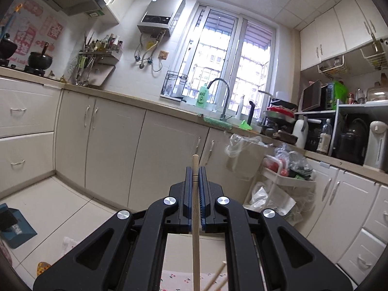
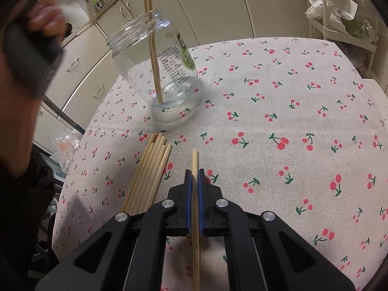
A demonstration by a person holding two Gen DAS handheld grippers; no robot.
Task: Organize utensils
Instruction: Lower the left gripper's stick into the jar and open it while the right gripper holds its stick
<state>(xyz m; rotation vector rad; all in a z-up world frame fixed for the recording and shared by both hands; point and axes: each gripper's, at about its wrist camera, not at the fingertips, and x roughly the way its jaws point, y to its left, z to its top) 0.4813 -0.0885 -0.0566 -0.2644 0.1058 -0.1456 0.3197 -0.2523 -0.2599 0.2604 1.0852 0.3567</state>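
Right gripper [image 2: 194,173] pinching one chopstick [image 2: 195,160] above cherry-print tablecloth [image 2: 278,101]; loose chopstick bundle [image 2: 148,174] just left, glass jar [image 2: 157,60] beyond holding two. Left gripper [image 1: 196,171] clamped on another chopstick [image 1: 195,167], aimed at kitchen cabinets [image 1: 116,140].

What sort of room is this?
A home kitchen, most likely: a tap at the window, a pot on the stove, cabinets under the counter, and a cherry-print tablecloth.

Matt wooden chopsticks [image 2: 148,174], clear glass jar [image 2: 155,60]
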